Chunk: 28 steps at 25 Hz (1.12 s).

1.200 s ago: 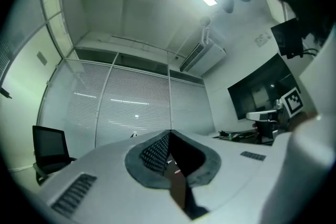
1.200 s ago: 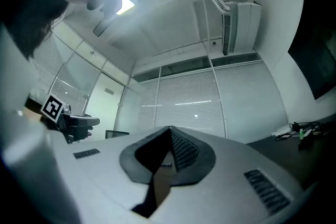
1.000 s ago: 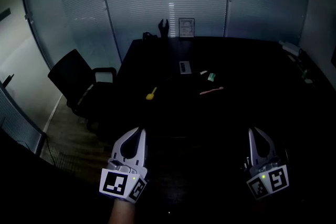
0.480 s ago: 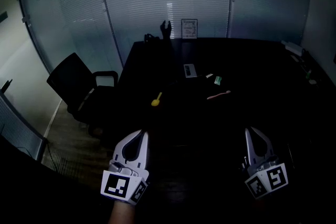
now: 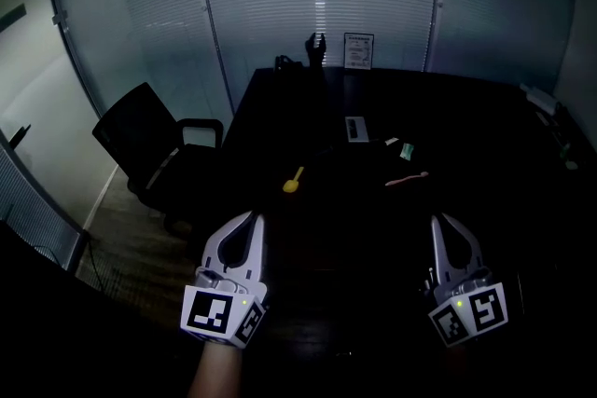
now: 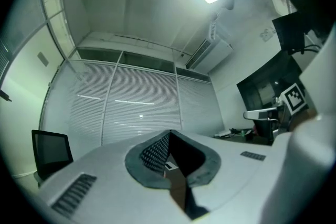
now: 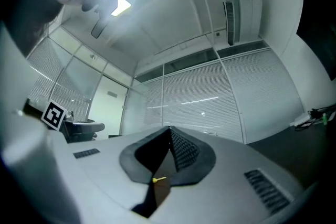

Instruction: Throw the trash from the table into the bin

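Observation:
On the dark table [image 5: 485,135] lie a yellow spoon-like piece [image 5: 293,181], a pink strip [image 5: 407,178], a small green-and-white scrap [image 5: 407,150] and a grey flat card [image 5: 355,128]. My left gripper [image 5: 253,219] is low at the left, short of the table's near edge, its jaws together and empty. To the right at the same height, my right gripper [image 5: 438,221] is shut with nothing in it. The left gripper view shows the tips [image 6: 169,132] meeting; the right gripper view shows the same [image 7: 169,127], with the yellow piece [image 7: 159,179] seen past them. No bin is in view.
A black office chair [image 5: 149,140] stands left of the table by the glass wall with blinds [image 5: 317,5]. A framed sign [image 5: 358,51] and a dark object [image 5: 317,48] stand at the table's far edge. Small items [image 5: 546,102] lie at the far right.
Both grippers have moved forward toward the table together. The table's items now sit lower and further right in the head view. Both pairs of jaws stayed shut.

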### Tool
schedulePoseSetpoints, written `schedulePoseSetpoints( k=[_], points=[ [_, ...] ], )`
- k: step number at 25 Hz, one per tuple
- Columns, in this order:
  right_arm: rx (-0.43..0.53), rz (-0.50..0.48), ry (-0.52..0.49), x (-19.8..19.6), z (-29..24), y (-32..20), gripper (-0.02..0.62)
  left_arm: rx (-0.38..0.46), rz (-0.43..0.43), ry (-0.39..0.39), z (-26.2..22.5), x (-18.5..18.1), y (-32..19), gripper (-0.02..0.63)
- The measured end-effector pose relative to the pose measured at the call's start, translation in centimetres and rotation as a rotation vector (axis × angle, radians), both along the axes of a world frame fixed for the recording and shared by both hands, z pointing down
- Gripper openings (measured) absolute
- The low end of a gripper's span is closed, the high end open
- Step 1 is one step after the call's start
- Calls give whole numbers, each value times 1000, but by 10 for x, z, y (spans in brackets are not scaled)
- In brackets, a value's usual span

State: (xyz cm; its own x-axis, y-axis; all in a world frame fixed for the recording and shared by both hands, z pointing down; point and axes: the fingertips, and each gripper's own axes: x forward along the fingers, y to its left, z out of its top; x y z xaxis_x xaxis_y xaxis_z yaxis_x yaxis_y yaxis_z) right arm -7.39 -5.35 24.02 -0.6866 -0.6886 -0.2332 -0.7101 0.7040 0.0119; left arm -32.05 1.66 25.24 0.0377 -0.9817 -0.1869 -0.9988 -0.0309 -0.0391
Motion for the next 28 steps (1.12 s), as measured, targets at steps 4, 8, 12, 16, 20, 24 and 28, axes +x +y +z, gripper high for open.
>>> schedulePoseSetpoints(
  k=[4, 8, 12, 16, 20, 24, 28],
  points=[
    [4, -53, -9, -25, -4, -32, 5, 1, -39, 0, -5, -14, -29, 0],
    [12, -101, -8, -44, -6, -71, 5, -7, -83, -13, -6, -30, -60, 0],
    [20, -156, -3, -64, -9, -108, 5, -3, -121, -23, -4, -43, -89, 0],
    [21, -205, -2, -82, -13, -137, 5, -9, -167, -21, -8, -55, -107, 0],
    [23, -240, -3, -97, -14, -159, 5, 2, -199, -33, -5, -69, -117, 0],
    [20, -277, 17, -117, -7, -172, 5, -11, -238, -21, 0, -88, -125, 0],
    [5, -297, 31, -134, 4, -188, 5, -19, -247, -16, 4, -103, -140, 0]
  ],
)
